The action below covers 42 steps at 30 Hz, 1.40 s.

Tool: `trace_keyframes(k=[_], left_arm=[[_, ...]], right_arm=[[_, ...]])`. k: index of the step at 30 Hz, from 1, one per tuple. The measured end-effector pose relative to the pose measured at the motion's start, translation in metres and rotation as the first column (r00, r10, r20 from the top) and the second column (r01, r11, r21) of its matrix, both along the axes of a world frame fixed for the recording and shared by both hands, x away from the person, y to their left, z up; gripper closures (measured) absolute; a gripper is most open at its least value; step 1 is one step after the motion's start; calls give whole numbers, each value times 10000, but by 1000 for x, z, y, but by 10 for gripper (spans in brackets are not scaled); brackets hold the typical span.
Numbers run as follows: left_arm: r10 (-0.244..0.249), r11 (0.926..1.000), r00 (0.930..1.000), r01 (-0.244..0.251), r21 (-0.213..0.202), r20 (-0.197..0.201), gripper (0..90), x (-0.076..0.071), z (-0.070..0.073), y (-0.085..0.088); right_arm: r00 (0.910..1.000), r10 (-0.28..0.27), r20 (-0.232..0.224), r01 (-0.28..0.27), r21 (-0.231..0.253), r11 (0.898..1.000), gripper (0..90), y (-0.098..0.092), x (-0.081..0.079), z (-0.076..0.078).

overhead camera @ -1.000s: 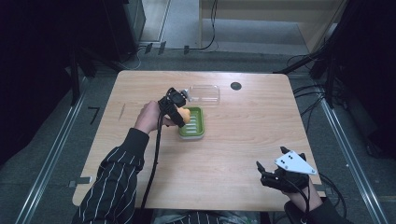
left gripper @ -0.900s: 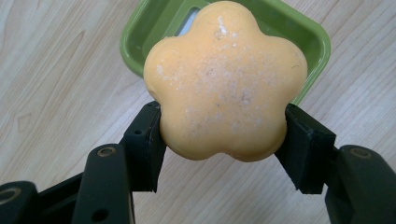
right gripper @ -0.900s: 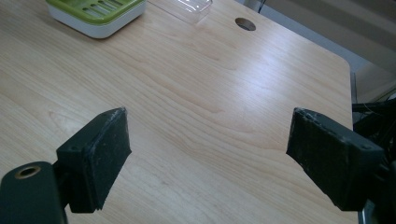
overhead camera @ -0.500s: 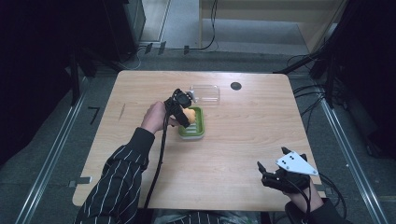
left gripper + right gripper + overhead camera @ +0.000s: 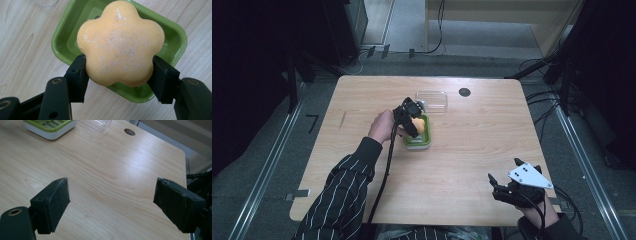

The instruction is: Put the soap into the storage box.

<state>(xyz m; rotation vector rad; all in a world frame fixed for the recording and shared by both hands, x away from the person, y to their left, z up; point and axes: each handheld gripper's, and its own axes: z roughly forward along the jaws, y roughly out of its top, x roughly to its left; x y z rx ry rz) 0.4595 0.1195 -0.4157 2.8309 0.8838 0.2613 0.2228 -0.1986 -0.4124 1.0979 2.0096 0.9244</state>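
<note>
An orange flower-shaped soap (image 5: 120, 42) sits clamped between the two black pads of my left gripper (image 5: 119, 67). It hangs just above a green soap dish (image 5: 172, 32). In the high view the left gripper (image 5: 412, 117) is over the dish (image 5: 418, 144) at the table's middle, with the soap (image 5: 419, 125) partly hidden by the gripper body. My right gripper (image 5: 503, 173) rests near the table's front right corner. Its jaws (image 5: 112, 192) stand wide apart with bare wood between them.
A clear plastic lid (image 5: 431, 100) lies just behind the dish, and a round cable hole (image 5: 464, 92) is to its right. The right gripper view shows the dish (image 5: 50, 126), the lid (image 5: 96, 123) and the hole (image 5: 129, 131) far off. A striped sleeve (image 5: 347, 185) crosses the front left.
My left gripper has carried the soap a little to the right and lower, over the green dish. The right gripper has stayed put.
</note>
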Motion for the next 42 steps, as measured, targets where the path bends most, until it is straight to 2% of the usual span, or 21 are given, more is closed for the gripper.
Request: trace_keyframes(k=[7, 11, 22, 25, 27, 30, 34, 42], left_arm=[[-181, 9997, 9998, 179, 153, 98, 393, 1, -8, -2], [-280, 9995, 9992, 275, 183, 286, 393, 1, -10, -4], [-709, 9954, 9975, 703, 654, 65, 392, 5, -26, -12], [-782, 9954, 9969, 777, 566, 63, 391, 4, -26, -10], [-637, 9968, 9980, 636, 482, 3, 390, 4, -27, -10], [-543, 9966, 9985, 544, 621, -24, 381, 3, -26, -10], [-395, 9976, 9990, 406, 561, -195, 311, 3, -25, -9], [-150, 9985, 9999, 147, 524, 45, 150, 0, -15, -7]], right_arm=[[10000, -20, -20, 20, 19, 10000, 137, 0, 0, 0], [10000, -21, -10, 21, 22, 10000, 137, 0, 0, 0], [9999, -146, 75, 146, -2, 9999, 137, -3, 0, -1], [10000, -84, -23, 84, -45, 10000, 137, -2, 1, -2], [10000, -70, -9, 70, -62, 10000, 137, -1, 0, -2], [9999, -126, 77, 126, -39, 9999, 137, -3, -3, -1], [9999, -147, 76, 147, -14, 9999, 137, -3, -3, -1], [9999, -99, 82, 99, -35, 9999, 137, -3, -3, 0]])
